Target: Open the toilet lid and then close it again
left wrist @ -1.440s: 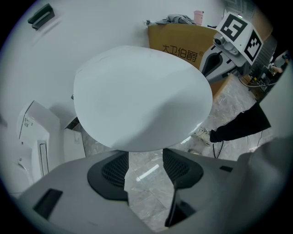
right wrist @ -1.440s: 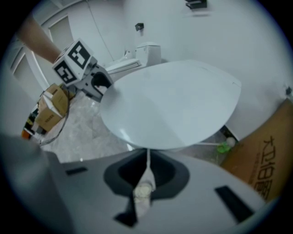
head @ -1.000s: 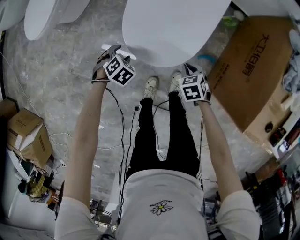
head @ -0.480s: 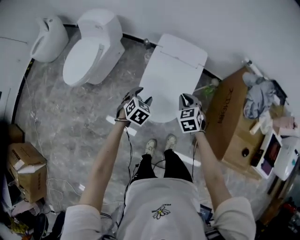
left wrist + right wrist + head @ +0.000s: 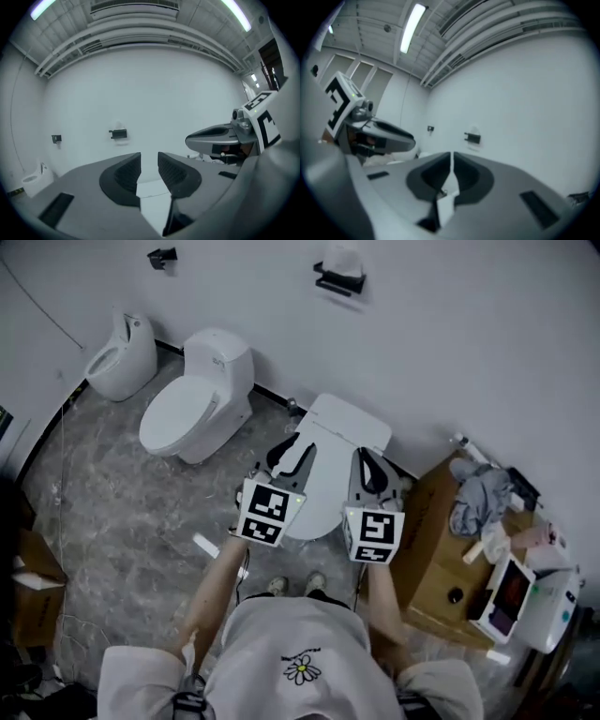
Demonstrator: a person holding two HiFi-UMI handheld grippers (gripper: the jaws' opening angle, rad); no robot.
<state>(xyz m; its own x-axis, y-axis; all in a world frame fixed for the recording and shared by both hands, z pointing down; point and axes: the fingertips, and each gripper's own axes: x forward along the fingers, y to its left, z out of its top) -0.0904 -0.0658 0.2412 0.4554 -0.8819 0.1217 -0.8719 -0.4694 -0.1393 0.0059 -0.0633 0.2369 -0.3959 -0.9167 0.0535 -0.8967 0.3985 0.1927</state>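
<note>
White toilet lid (image 5: 323,479) — beneath both jaws.

**Round the edges of the room**

Ten o'clock: a white toilet (image 5: 192,409), lid down, on the marbled floor (image 5: 103,493), with a urinal (image 5: 122,360) just beyond. Twelve o'clock: a black wall holder (image 5: 339,279). Four o'clock: a cardboard box (image 5: 427,549) carrying a grey cloth (image 5: 478,498).

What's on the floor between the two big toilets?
Nothing much. In the head view the grey floor between the closed toilet and its neighbour is bare, apart from a small fitting by the wall.
</note>
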